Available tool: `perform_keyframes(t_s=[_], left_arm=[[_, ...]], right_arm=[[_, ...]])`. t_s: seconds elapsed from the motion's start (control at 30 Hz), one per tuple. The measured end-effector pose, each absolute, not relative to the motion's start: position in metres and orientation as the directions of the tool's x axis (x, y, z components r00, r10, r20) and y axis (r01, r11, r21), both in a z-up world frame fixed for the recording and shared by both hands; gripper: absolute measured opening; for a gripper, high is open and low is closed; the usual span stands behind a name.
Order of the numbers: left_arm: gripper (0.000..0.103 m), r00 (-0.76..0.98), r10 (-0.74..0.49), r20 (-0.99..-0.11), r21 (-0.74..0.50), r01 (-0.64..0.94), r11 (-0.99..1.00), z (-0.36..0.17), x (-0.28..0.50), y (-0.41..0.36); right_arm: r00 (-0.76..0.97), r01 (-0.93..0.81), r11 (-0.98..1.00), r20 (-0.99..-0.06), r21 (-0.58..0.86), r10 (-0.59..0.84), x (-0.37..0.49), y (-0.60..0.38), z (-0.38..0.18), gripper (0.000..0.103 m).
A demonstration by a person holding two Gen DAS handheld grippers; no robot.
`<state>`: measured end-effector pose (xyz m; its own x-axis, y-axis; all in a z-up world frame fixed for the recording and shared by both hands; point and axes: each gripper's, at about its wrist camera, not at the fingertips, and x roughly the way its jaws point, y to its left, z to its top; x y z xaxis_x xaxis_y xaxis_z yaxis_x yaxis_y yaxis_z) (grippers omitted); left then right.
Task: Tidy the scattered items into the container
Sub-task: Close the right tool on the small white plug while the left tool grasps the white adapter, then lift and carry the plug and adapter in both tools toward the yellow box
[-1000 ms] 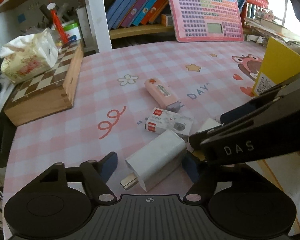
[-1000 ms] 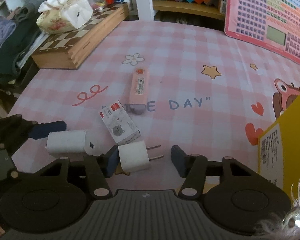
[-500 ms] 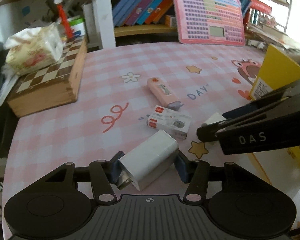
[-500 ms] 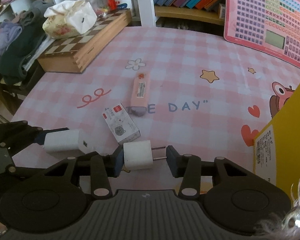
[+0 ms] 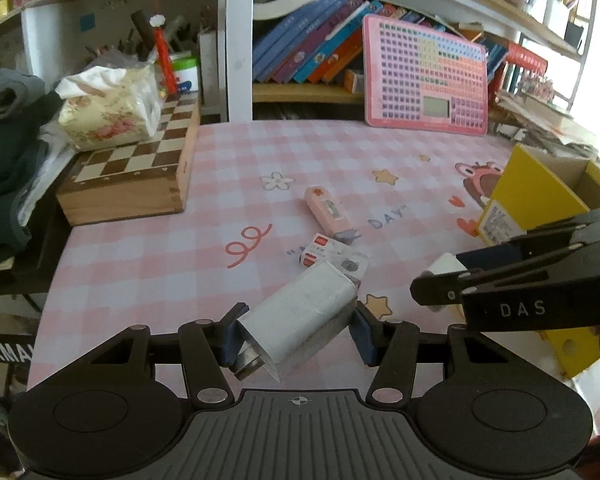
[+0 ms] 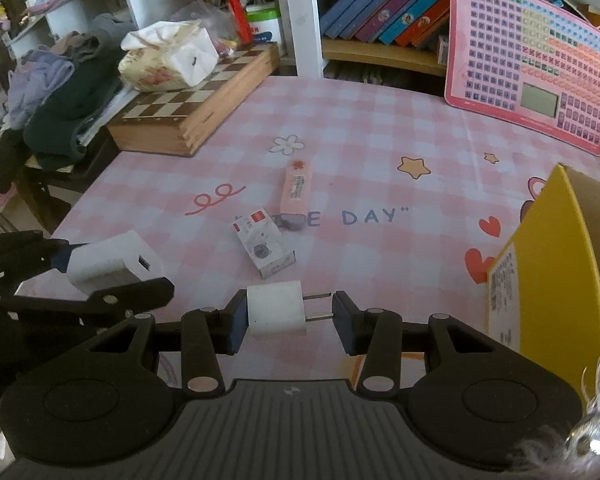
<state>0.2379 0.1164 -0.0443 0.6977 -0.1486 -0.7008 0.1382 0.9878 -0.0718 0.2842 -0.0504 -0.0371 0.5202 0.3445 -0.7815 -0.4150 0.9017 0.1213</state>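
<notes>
Chargers, white matte plastic: boxy block (image 5: 300, 312) clamped in left claw (image 5: 294, 334); rounded cube (image 6: 275, 312) with metal prongs clamped in right claw (image 6: 288, 316).

Matte black all over on the left gripper (image 5: 294, 334) and right gripper (image 6: 286, 318): ribbed grey centre plate with a crosshair mark, round discs either side, silver pivot screws, navy fingertip pads, white "DAS" lettering.

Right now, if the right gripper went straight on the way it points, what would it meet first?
Probably the small printed box. The right gripper points down at the mat, holding the small charger, and that box lies just ahead, with the pink stick beyond it. Depth is unclear.
</notes>
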Motion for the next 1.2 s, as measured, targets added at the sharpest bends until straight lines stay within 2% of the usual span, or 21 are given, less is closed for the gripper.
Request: perform_keyframes(t_s=[0.2, 0.5, 0.77, 1.2], left_arm=[[0.053, 0.71, -0.152, -0.688, -0.072, 0.142, 0.987, -0.035, 0.221, 0.116], [0.053, 0.712, -0.223, -0.665, -0.187, 0.13, 0.974, -0.016, 0.192, 0.119], [0.053, 0.728, -0.228, -0.647, -0.177, 0.148, 0.973, 0.002, 0.166, 0.118], [0.053, 0.727, -0.293, -0.621, -0.251, 0.17, 0.953, 0.019, 0.12, 0.124]], right_arm=[[0.53, -0.418, 0.9, -0.771, 0.124, 0.353, 0.263, -0.056, -0.028, 0.042], [0.542, -0.438, 0.889, -0.751, 0.13, 0.377, 0.23, -0.063, -0.015, 0.042], [0.55, -0.459, 0.881, -0.742, 0.115, 0.384, 0.197, -0.071, -0.007, 0.042], [0.584, -0.478, 0.871, -0.701, 0.11, 0.409, 0.142, -0.07, 0.009, 0.042]])
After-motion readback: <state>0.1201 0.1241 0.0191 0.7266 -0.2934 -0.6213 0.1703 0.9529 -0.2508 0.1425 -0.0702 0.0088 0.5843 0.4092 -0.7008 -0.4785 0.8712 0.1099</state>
